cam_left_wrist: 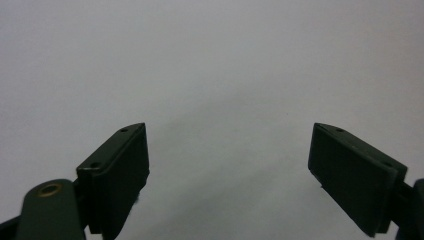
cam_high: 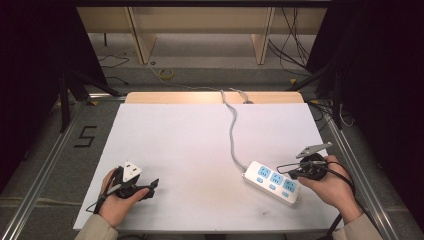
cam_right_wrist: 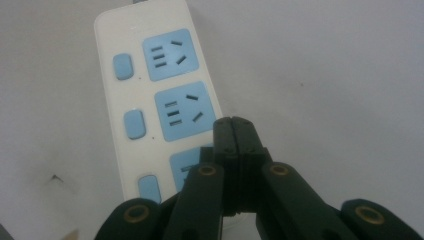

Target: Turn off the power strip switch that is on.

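Nearest me, at the bottom edge of the high view, I see both forearms coming in, each hand wrapped around a tool. On my left the hand rests on the white counter near its front left corner, and the left tool points toward the middle of the sheet. Through the left gripper view I see its two black jaws spread wide, with only bare white surface between them and beyond them.

On my right the hand sits near the front right part of the counter. The right tool reaches left over the near end of the strip, with its grey plate sticking up above it. In the right gripper view the right tool has its jaws pressed flat together, pinching nothing, and the tip hangs above the third blue socket; I cannot tell whether it touches it.

The strip lies flat and slanted on the right half of the counter, white with three blue sockets and a small blue switch beside each.

Farther off, its grey cord runs up the sheet and over the far edge. Beyond the counter I see the floor, loose cables and pale wooden legs. A black "5" is marked on the floor at the left.
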The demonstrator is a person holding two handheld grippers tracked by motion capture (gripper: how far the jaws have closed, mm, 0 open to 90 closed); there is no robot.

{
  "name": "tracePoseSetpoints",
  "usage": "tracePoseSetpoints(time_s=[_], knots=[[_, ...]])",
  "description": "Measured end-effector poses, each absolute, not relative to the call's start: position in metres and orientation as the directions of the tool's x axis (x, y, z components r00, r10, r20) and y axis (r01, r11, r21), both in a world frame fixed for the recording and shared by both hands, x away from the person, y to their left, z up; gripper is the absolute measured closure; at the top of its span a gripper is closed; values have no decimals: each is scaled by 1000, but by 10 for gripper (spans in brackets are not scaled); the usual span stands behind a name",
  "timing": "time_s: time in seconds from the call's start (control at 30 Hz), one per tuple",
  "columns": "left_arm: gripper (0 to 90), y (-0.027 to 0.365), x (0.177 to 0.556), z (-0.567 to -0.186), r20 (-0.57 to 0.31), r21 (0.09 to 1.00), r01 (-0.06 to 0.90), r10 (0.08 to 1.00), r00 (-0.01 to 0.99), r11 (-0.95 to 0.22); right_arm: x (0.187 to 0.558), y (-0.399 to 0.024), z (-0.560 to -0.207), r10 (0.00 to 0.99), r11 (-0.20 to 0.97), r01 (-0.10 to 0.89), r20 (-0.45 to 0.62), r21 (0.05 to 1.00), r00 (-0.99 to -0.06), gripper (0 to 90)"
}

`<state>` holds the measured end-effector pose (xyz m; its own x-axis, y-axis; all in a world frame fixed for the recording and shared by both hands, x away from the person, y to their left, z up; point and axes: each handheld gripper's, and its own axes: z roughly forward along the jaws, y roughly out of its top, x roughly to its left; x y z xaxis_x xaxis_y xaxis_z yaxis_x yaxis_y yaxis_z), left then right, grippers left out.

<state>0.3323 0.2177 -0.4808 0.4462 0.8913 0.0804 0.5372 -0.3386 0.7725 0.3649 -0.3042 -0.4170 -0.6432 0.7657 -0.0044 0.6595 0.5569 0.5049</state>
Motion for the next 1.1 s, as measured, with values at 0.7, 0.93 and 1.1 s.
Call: tracePoseSetpoints(time_s=[0.7, 0.93, 1.1], knots=[[164, 218, 332, -481, 82, 771, 538, 891, 446, -340, 363, -294, -413, 743, 592, 666, 12, 454, -669, 900], [164, 218, 333, -481, 83, 771, 538, 891, 446, -341, 363, -292, -412, 736, 602, 665, 17, 442, -677, 900], [164, 218, 333, -481, 83, 772, 537, 892, 445, -340, 364, -291, -412, 732, 608, 667, 22, 431, -681, 900]])
